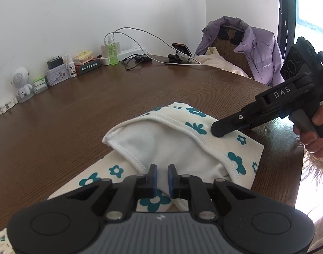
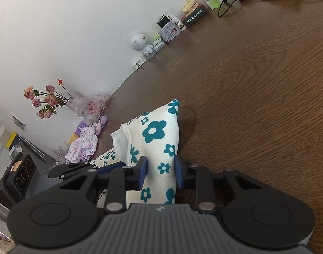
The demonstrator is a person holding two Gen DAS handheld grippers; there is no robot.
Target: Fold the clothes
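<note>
A cream garment printed with teal flowers lies on a dark wood-grain table set against a white wall. Small bottles and boxes are lined up at ten o'clock; a purple jacket is draped over a chair at two o'clock. White lining is pinched by the nearly closed left gripper. A raised fold is clamped between the right gripper pads.

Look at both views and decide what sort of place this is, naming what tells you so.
Probably a room in a home. A purple jacket hangs over a chair at a wooden table, a vase of flowers stands by the wall, and a floral garment is being folded.
</note>
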